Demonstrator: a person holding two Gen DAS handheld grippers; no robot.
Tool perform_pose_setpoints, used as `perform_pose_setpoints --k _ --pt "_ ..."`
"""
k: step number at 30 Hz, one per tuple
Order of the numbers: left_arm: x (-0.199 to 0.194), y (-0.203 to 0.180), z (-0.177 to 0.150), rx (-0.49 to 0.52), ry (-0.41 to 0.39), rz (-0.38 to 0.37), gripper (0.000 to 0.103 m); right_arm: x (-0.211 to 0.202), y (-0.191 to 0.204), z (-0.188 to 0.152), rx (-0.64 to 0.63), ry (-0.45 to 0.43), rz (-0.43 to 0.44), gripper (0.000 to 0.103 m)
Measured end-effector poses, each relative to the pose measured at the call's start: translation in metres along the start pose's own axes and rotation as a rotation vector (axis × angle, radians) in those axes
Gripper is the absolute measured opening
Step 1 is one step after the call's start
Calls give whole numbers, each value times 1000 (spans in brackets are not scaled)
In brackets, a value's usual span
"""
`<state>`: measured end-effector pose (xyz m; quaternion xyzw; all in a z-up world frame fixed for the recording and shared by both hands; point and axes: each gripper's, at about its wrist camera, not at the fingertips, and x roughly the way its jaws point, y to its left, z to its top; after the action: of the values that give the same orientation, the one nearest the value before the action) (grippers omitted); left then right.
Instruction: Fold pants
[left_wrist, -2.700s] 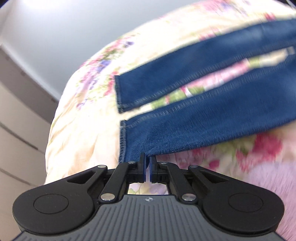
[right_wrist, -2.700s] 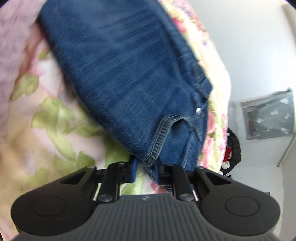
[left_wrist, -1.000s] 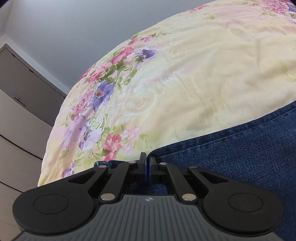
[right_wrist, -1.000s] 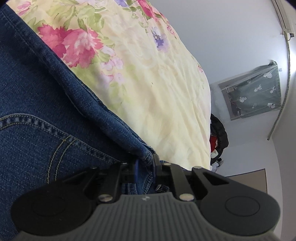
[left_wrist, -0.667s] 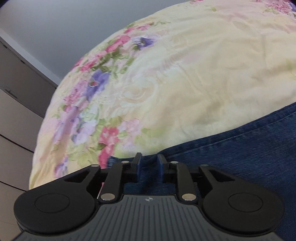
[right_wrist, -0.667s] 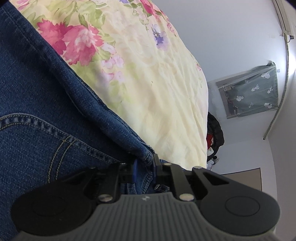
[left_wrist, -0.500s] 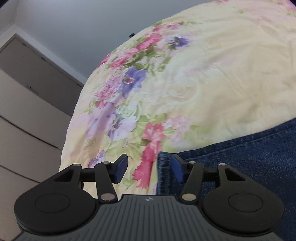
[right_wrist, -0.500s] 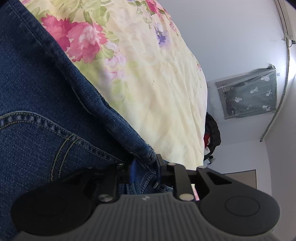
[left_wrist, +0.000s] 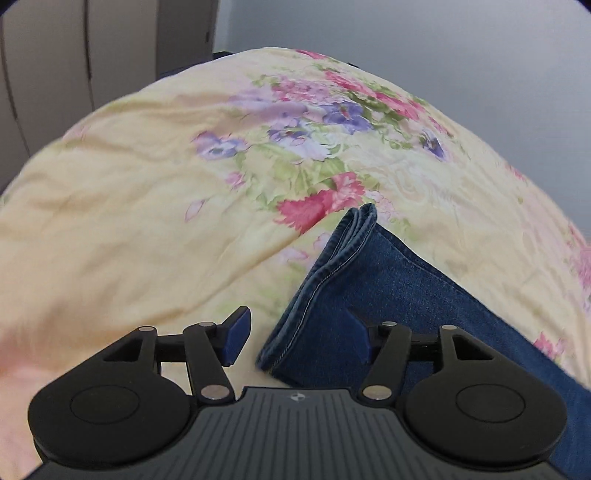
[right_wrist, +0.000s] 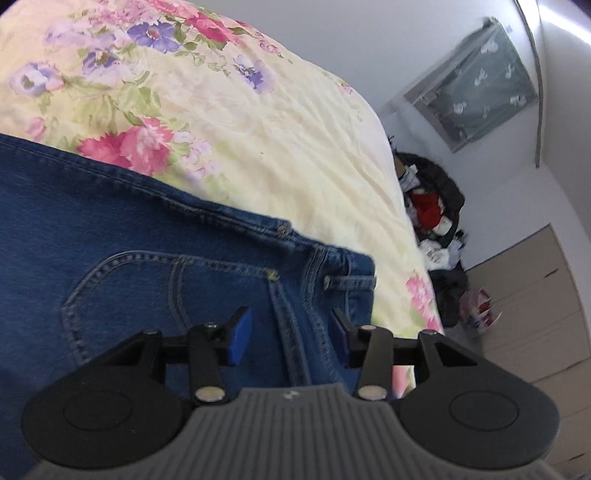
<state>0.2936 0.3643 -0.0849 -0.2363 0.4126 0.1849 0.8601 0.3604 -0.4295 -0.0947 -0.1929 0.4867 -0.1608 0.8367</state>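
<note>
Blue denim pants (left_wrist: 402, 295) lie flat on a pale yellow floral bedspread (left_wrist: 147, 206), folded lengthwise with one leg stacked on the other. In the left wrist view the stacked leg hems (left_wrist: 332, 266) show as layered stitched edges running from a rounded corner near the pink flower down toward the tool. The left gripper (left_wrist: 299, 338) hangs above that hem end, jaws opening wide. The hem corner sits in the gap, but the blue pads (left_wrist: 236, 336) are clear of the cloth; nothing is clamped. One pad is over bare bedspread, the other over denim.

Right wrist view: the waist end of the pants (right_wrist: 155, 266) is spread on the same bedspread (right_wrist: 258, 122), showing a curved pocket seam, rivets and a belt loop (right_wrist: 349, 282) at the waistband corner. The right gripper (right_wrist: 290, 341) is above the waistband area, jaws opening, pads apart, denim seen between them but not pinched.

Background: grey wardrobe doors (left_wrist: 74, 55) beyond the bed in the left view. In the right view, a dark pile of clothes with a red item (right_wrist: 432, 206) lies beside the bed, a grey-green patterned curtain (right_wrist: 476, 77) hangs on the white wall, and pale cabinet fronts (right_wrist: 535, 295) are at right.
</note>
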Motion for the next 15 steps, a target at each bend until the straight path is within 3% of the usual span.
perform_pose_setpoints --k 4,7,10,15 --pt "1 29 -29 -223 58 -182 74 -39 9 -43 136 8 129 41" --pt "7 34 -43 -260 58 -157 74 -64 29 -78 180 3 213 41" --pt "15 42 -52 -321 39 -182 74 -84 44 -111 218 18 295 40" --pt "23 44 -56 -375 -18 -176 66 -85 68 -150 284 39 377 38"
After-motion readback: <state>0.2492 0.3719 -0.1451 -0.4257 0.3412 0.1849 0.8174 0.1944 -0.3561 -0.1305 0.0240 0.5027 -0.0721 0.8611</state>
